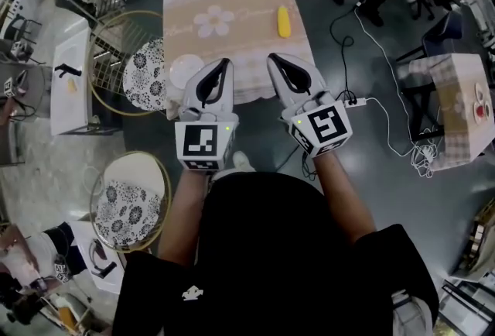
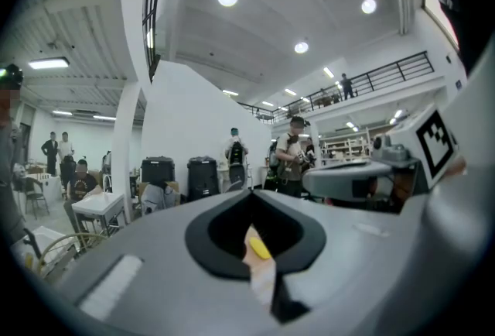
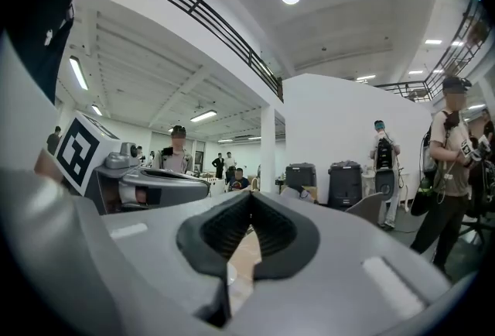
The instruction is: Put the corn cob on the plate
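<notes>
A yellow corn cob (image 1: 284, 21) lies on the far right part of a small table with a beige flowered cloth (image 1: 232, 17). On the table's near left corner sits a white plate (image 1: 186, 69). Both grippers hover side by side over the near table edge, pointing level toward the table. My left gripper (image 1: 227, 61) is shut and empty, just right of the plate. My right gripper (image 1: 271, 58) is shut and empty, well short of the cob. Through the shut jaws in the left gripper view (image 2: 251, 193), the corn cob (image 2: 259, 248) shows. The right gripper view (image 3: 250, 193) shows cloth and a sliver of the plate (image 3: 230, 274).
Two gold wire chairs with patterned cushions (image 1: 143, 67) (image 1: 130, 201) stand left of the table. White tables (image 1: 69, 79) are further left. A power strip and cables (image 1: 363, 102) trail on the floor at right, near another clothed table (image 1: 464, 106). People sit at the far edges.
</notes>
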Demonstrator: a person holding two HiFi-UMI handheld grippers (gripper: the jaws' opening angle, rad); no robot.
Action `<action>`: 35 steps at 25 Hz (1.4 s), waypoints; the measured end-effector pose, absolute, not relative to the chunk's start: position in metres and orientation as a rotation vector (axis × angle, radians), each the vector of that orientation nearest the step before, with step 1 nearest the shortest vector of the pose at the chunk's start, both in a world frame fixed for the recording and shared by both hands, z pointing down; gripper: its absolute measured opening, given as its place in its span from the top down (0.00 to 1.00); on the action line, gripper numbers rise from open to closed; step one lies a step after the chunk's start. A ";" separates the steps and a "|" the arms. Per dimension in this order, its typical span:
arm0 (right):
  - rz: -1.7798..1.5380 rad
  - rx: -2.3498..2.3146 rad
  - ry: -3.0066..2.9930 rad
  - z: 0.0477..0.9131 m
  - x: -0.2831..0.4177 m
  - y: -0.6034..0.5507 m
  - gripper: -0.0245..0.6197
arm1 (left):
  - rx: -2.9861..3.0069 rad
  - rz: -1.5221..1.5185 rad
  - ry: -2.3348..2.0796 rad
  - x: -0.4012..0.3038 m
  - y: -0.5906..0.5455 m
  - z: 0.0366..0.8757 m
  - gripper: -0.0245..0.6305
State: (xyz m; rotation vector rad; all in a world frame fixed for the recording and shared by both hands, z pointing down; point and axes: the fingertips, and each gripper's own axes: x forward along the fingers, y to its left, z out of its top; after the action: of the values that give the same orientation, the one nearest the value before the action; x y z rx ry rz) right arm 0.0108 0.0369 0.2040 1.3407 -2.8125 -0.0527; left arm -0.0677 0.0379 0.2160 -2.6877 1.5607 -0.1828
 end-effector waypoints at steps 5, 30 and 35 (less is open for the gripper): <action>-0.047 1.371 -2.779 0.208 0.003 0.028 0.96 | -2.720 -0.158 1.546 -0.081 0.029 0.218 0.95; -0.012 1.466 -2.687 0.224 0.013 -0.002 0.96 | -2.761 -0.113 1.615 -0.109 0.013 0.230 0.95; 0.013 1.458 -2.688 0.230 0.025 -0.028 0.96 | -2.716 -0.069 1.665 -0.103 -0.007 0.227 0.95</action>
State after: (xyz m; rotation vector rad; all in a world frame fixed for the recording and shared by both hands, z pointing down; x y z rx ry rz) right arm 0.0250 -0.0279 0.2305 1.4580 -2.6879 0.0131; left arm -0.1034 -0.0071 0.2273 -2.7161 1.6646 -0.0690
